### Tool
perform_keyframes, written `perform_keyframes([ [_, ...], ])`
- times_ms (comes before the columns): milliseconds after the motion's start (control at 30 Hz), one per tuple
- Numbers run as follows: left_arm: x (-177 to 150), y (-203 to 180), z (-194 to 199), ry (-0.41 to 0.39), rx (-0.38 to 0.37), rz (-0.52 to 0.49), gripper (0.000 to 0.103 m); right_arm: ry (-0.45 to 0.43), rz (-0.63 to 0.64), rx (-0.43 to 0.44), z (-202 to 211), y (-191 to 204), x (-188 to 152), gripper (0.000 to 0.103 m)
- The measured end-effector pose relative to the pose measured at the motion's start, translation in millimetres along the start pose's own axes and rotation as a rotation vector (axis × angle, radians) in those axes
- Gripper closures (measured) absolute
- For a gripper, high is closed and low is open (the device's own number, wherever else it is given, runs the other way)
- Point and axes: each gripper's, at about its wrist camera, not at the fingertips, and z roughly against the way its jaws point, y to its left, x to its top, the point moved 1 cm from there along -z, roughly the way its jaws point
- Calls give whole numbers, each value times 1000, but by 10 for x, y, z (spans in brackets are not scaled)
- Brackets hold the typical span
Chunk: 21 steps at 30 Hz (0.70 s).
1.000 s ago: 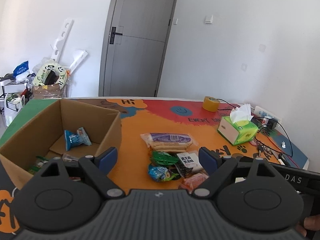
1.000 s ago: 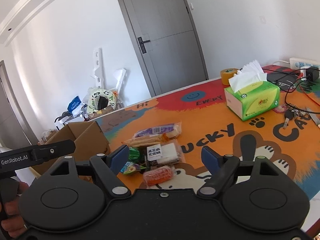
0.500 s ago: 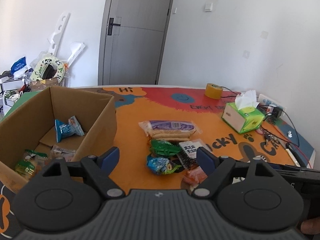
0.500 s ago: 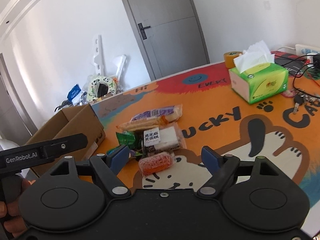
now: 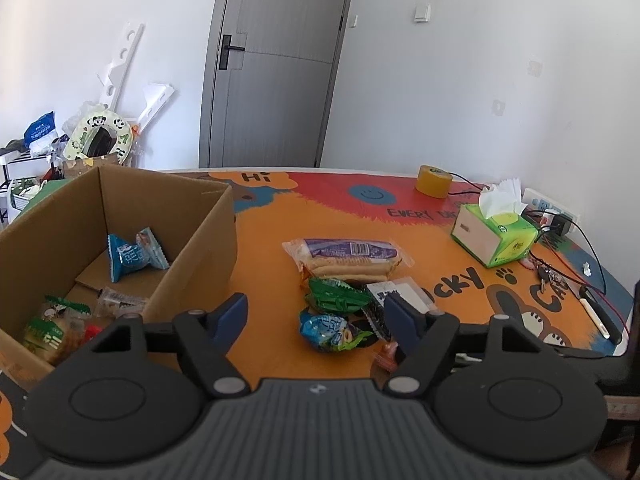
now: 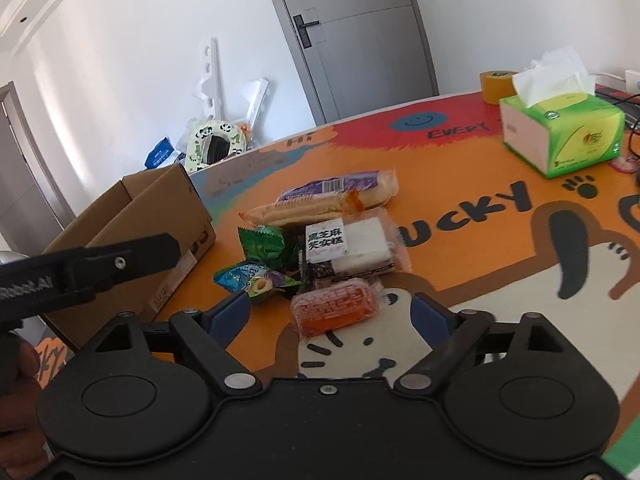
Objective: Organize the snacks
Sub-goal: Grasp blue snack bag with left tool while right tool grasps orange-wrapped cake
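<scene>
A pile of snacks lies on the orange table mat: a long purple biscuit pack [image 5: 347, 256] [image 6: 338, 190], a green packet [image 5: 336, 297] [image 6: 262, 242], a blue-green packet [image 5: 332, 332] [image 6: 250, 280], a white sesame cake pack [image 6: 348, 246] and an orange-red packet [image 6: 334, 309]. An open cardboard box [image 5: 192, 236] [image 6: 132, 216] at the left holds several snacks, among them a blue packet [image 5: 134, 254]. My left gripper [image 5: 316, 316] is open, above the table between box and pile. My right gripper [image 6: 330, 314] is open, its fingers either side of the orange-red packet, just above it.
A green tissue box [image 5: 494, 236] [image 6: 560, 136] and a yellow tape roll [image 5: 433, 181] [image 6: 496, 86] stand at the far right. Cables, keys and a power strip [image 5: 552, 208] lie by the right edge. Clutter sits by the wall behind the box.
Both grippers have moved forward and down toward the snack pile. The right gripper now frames the orange-red packet. Both stay open.
</scene>
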Motion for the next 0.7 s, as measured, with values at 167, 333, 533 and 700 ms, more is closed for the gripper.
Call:
perform_keyframes([
  [167, 2, 24, -50, 9, 0, 13, 37, 9, 5, 15, -123, 63, -1, 15],
  [333, -7, 35, -94, 13, 2, 14, 38, 24, 8, 2, -211, 86, -31, 28],
  [533, -42, -29, -220, 36, -4, 3, 37, 17, -1, -9, -153, -35, -21, 53],
  [700, -46, -136, -347, 49, -19, -16, 35, 3, -10, -50, -53, -175, -23, 54],
])
